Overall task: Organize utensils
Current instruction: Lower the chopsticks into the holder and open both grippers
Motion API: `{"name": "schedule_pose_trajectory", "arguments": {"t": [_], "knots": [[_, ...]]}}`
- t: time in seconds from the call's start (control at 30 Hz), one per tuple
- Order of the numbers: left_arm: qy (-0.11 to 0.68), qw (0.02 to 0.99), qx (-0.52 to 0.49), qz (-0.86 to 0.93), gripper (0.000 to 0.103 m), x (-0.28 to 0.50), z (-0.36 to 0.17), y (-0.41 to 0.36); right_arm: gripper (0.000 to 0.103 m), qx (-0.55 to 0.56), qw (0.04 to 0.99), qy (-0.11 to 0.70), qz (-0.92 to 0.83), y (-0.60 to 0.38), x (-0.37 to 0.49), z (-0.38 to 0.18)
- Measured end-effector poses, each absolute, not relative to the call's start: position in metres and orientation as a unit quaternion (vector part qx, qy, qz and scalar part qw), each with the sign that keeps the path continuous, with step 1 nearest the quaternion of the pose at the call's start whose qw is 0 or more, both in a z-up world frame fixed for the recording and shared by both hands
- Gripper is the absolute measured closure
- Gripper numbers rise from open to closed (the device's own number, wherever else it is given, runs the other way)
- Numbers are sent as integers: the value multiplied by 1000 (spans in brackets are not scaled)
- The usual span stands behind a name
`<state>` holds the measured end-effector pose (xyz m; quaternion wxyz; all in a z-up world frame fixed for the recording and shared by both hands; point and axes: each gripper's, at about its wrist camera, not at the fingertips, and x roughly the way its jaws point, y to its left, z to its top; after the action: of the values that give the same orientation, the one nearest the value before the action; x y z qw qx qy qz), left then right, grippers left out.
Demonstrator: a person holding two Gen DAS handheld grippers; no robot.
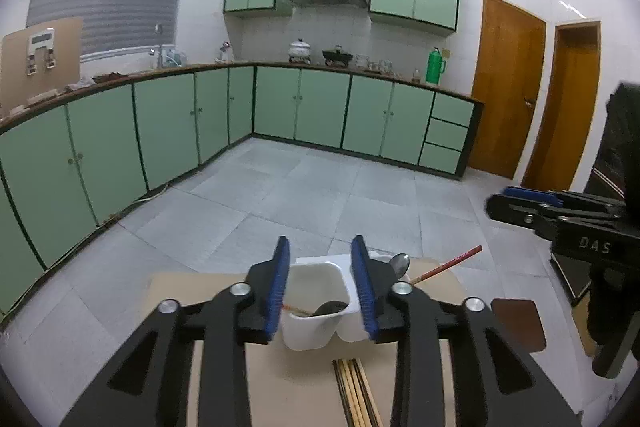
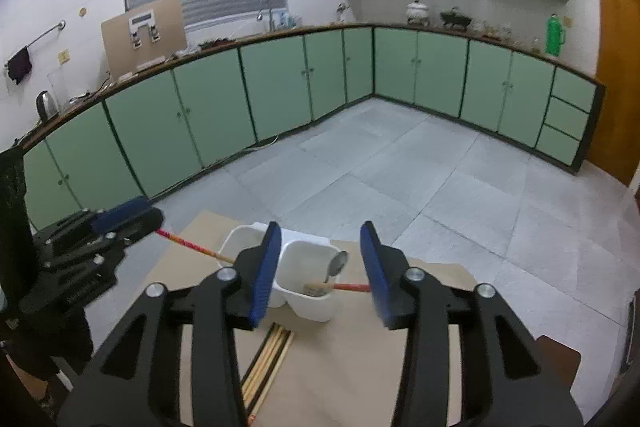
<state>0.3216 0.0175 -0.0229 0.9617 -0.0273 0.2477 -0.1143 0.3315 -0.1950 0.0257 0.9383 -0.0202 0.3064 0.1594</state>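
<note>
Two tools (image 2: 318, 275), one two-compartment holder (image 2: 308, 267), one spoon (image 2: 336, 265), perhaps six chopsticks (image 2: 268, 359).

The only text that reads clearly is "DAS", in raised letters on the black body of the right gripper (image 1: 516, 203), seen from the left wrist view. Similar raised lettering on the left gripper (image 2: 132, 217) is too blurred to read.

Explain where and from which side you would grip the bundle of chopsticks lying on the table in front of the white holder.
Grip the bundle of chopsticks across its width, probably near the end toward the white holder, coming down from above. The sticks lie flat and side by side on the table, so nothing fits under them; open fingers can straddle the narrow bundle and pinch its sides. The right gripper looks well placed.
</note>
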Motion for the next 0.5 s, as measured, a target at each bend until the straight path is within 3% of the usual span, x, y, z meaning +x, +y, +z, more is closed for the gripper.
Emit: {"name": "schedule_pose_trajectory", "arguments": {"t": [0.3, 0.5], "knots": [[234, 968, -16, -85, 43, 249, -34, 29, 21, -10, 954, 271, 130, -224, 255, 7], [283, 956, -17, -74, 36, 207, -89, 33, 17, -13, 948, 297, 117, -219, 204, -55]]}}
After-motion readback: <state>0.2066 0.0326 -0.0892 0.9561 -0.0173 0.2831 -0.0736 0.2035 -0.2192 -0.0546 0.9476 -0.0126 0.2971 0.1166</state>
